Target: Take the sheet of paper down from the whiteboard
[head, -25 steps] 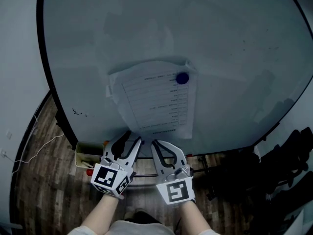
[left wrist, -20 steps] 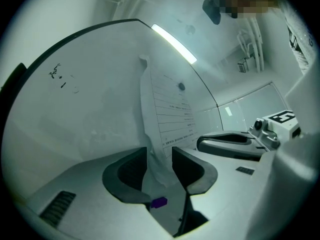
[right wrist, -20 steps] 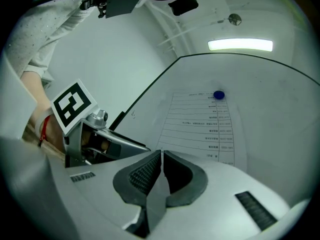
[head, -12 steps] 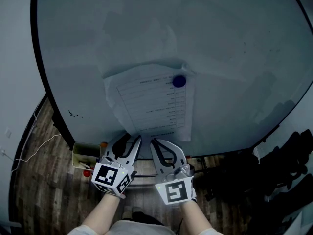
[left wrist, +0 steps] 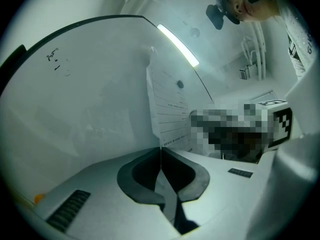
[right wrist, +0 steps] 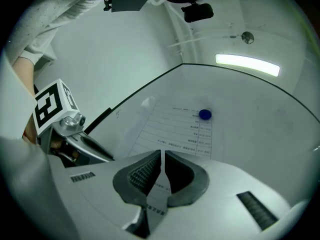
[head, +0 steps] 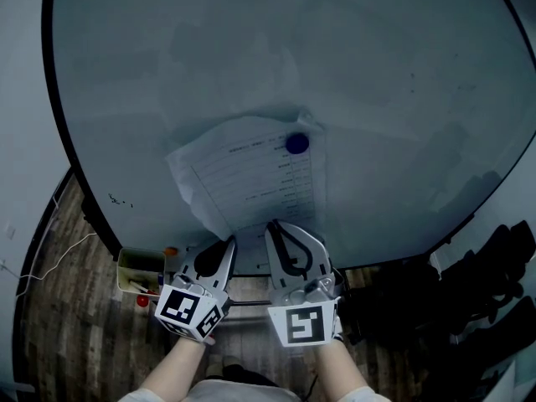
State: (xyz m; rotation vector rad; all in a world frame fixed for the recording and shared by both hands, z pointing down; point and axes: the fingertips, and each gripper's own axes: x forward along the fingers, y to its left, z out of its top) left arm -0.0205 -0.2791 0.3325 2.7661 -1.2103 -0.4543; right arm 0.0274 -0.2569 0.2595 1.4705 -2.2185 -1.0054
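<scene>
Paper sheet (head: 251,182) hangs on the whiteboard (head: 377,82), pinned by a blue magnet (head: 296,143) toward one o'clock of its middle. My right tool (head: 275,226) pinches the sheet's six o'clock edge. My left tool (head: 229,242), at its eight o'clock, has just closed its jaws on that same edge.

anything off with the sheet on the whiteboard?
Yes: the sheet hangs askew on the whiteboard, pinned only by one blue magnet near its top right corner. Its left side bows off the board and looks rumpled.
</scene>
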